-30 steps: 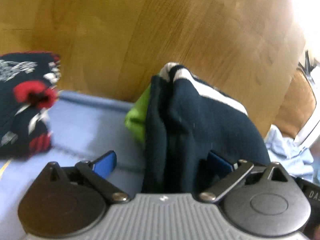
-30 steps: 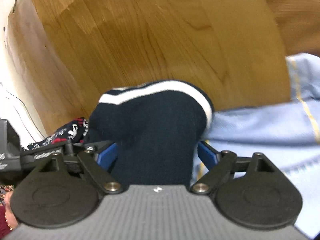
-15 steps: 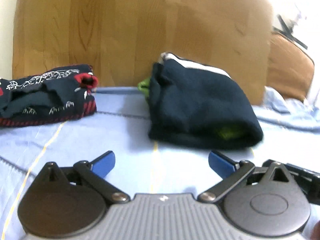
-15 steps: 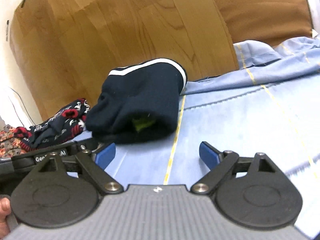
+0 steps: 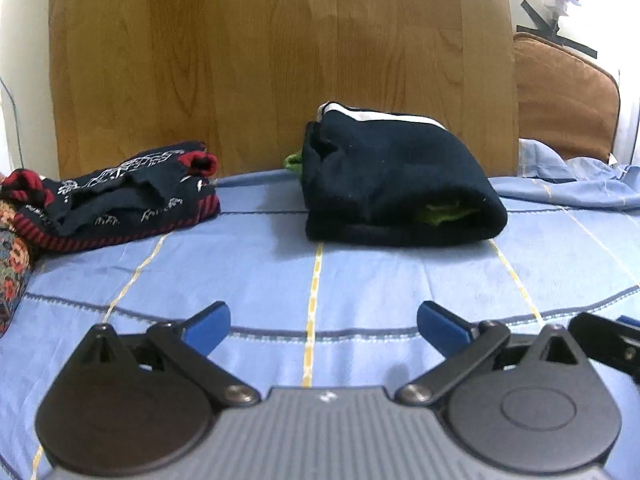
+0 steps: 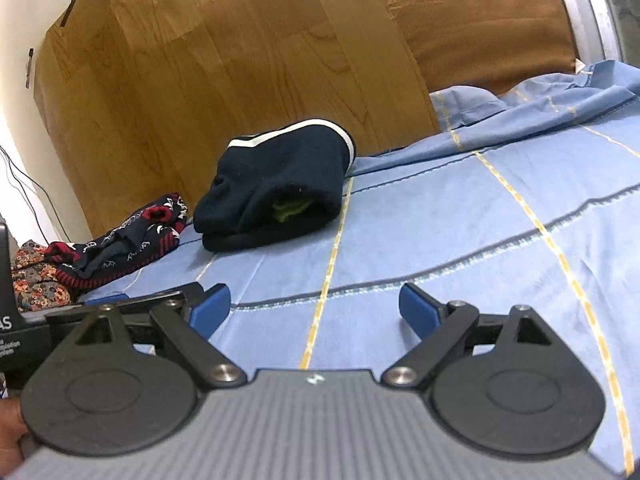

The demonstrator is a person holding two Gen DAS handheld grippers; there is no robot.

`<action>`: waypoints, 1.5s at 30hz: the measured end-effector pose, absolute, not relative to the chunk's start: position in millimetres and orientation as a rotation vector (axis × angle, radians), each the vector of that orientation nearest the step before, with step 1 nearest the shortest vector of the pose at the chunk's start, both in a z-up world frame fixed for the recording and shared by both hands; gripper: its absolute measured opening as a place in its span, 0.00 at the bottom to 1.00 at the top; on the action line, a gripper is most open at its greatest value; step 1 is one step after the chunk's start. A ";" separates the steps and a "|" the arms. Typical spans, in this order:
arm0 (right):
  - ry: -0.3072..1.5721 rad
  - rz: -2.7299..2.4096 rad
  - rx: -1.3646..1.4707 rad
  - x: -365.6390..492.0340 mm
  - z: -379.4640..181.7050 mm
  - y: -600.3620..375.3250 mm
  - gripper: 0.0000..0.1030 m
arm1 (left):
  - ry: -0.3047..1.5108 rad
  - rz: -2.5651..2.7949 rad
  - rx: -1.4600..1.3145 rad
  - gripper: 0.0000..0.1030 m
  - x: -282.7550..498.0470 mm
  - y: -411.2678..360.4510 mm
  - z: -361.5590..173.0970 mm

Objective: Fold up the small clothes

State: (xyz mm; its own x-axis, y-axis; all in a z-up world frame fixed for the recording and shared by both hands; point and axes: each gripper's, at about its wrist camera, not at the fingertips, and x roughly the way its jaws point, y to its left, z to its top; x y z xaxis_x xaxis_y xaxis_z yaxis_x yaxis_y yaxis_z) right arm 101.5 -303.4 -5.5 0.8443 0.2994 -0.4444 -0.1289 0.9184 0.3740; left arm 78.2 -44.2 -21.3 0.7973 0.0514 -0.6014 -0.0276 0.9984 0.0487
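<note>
A folded navy garment (image 5: 392,188) with a white stripe and green lining lies on the blue bedsheet (image 5: 320,280) against the wooden headboard. It also shows in the right wrist view (image 6: 276,192). My left gripper (image 5: 323,326) is open and empty, low over the sheet, well short of the garment. My right gripper (image 6: 314,310) is open and empty too, beside the left one. A folded navy and red patterned garment (image 5: 124,196) lies to the left, also in the right wrist view (image 6: 124,244).
The wooden headboard (image 5: 280,60) stands behind the clothes. A brown cushion (image 6: 480,28) sits at the right. A floral cloth (image 5: 12,256) lies at the far left edge. The sheet is rumpled at the right (image 6: 540,96).
Both grippers have let go of the navy garment and pulled back from it. It now lies folded by the headboard.
</note>
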 end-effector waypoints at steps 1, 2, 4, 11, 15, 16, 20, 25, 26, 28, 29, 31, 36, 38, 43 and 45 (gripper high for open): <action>0.514 0.223 0.342 99.5 -5.5 -303.9 0.92 | 0.644 0.048 0.038 1.00 76.5 -44.0 -21.0; 0.511 0.214 0.342 97.5 -5.0 -304.8 0.93 | 0.641 0.053 0.039 1.00 75.3 -44.0 -20.9; 0.504 0.205 0.352 94.6 -5.4 -306.6 0.93 | 0.642 0.059 0.046 1.00 73.0 -44.8 -21.1; 0.480 0.146 0.367 87.2 -5.4 -310.7 1.00 | 0.624 0.077 0.066 1.00 67.0 -47.7 -20.7; 0.482 0.147 0.365 87.2 -5.2 -310.5 1.00 | 0.623 0.083 0.079 1.00 66.7 -49.1 -20.8; 0.484 0.145 0.363 87.1 -5.1 -310.5 1.00 | 0.621 0.086 0.081 1.00 66.6 -49.0 -20.8; 0.494 0.148 0.365 87.9 -5.4 -310.6 1.00 | 0.607 0.100 0.086 1.00 65.2 -48.8 -20.3; 0.511 0.153 0.362 89.5 -5.9 -308.3 1.00 | 0.616 0.094 0.107 1.00 64.7 -51.1 -21.5; 0.514 0.157 0.362 89.9 -6.0 -308.5 1.00 | 0.619 0.092 0.113 1.00 65.2 -51.8 -21.6; 0.527 0.172 0.360 91.2 -6.6 -308.2 1.00 | 0.611 0.095 0.121 1.00 64.3 -52.6 -21.2; 0.532 0.179 0.355 91.6 -6.5 -307.5 1.00 | 0.607 0.090 0.121 1.00 63.7 -52.6 -20.9; 0.537 0.196 0.342 92.0 -6.1 -305.6 1.00 | 0.606 0.082 0.119 1.00 63.8 -52.0 -20.9; 0.537 0.212 0.332 91.4 -5.4 -304.0 1.00 | 0.615 0.079 0.104 1.00 64.5 -49.9 -21.0; 0.538 0.218 0.337 91.9 -5.5 -304.7 1.00 | 0.615 0.077 0.102 1.00 64.9 -49.1 -20.7; 0.536 0.227 0.344 91.7 -5.1 -305.8 1.00 | 0.610 0.070 0.097 1.00 64.1 -48.8 -19.9; 0.536 0.230 0.343 91.5 -5.1 -305.4 1.00 | 0.608 0.071 0.097 1.00 63.6 -49.1 -19.7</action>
State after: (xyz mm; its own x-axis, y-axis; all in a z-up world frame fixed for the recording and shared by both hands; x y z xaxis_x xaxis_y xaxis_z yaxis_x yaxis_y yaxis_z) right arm 91.5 -305.4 -5.1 0.8361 0.3010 -0.4585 -0.1238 0.9180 0.3769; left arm 63.6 -49.1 -19.7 0.8188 0.0951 -0.5661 -0.0379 0.9930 0.1119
